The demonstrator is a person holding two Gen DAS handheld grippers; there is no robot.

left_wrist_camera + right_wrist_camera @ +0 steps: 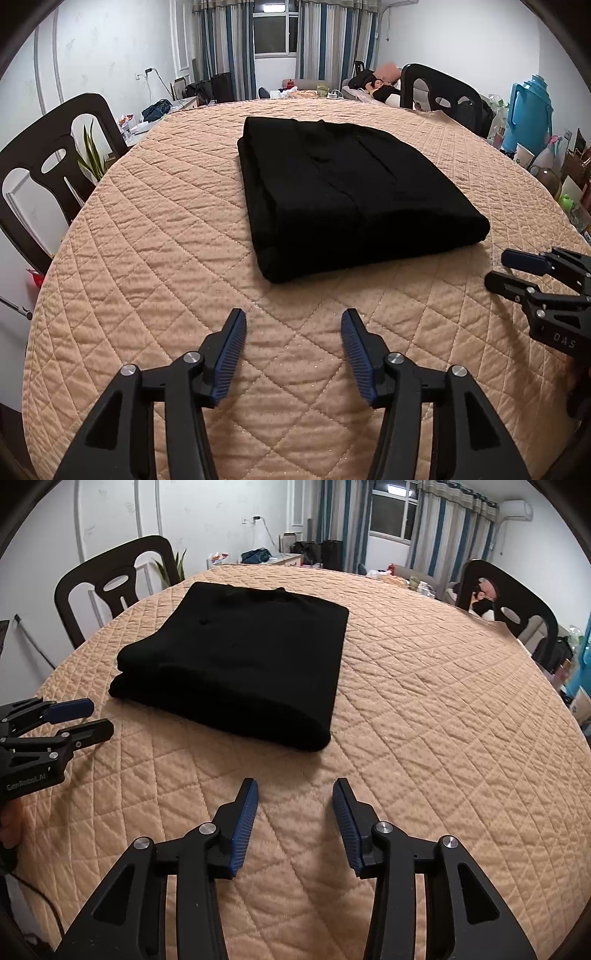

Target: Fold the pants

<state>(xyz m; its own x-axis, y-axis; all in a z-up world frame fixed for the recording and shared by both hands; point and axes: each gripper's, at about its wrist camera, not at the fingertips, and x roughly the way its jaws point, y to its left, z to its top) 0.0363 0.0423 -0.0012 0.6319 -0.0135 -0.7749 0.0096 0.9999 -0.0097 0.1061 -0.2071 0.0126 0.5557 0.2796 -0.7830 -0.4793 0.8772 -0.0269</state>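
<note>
Black fabric pants [354, 192], folded into a thick rectangular stack of several layers, lie flat on the round bench covered with a peach quilted cloth [155, 229]; this stack is the landmark. Step in hand, as I judge it: the folding looks finished or nearly so, since the stack is compact, its edges roughly aligned, with no loose leg hanging out. Left hand-held gripper [293, 328], black with blue ribbed pads, sits on the near side of the pants, clear of them, jaws spread, nothing between them, only quilt below. Right hand-held gripper [295, 797], same build, is also on the near side of the pants, apart from the stack, jaws spread and empty. In the left wrist view the right one shows at the right edge, just off the stack's near right corner; in the right wrist view the left one shows at the left edge, near the stack's near left corner. Neither touches the cloth of the pants. Next move, if any, calls for one more half-fold: each gripper pinching a near corner through all layers, lifting together and keeping the edges matched. Otherwise just withdraw without snagging the stack. Dark plastic chairs [55, 162] stand beyond the pants at the bench rim.
</note>
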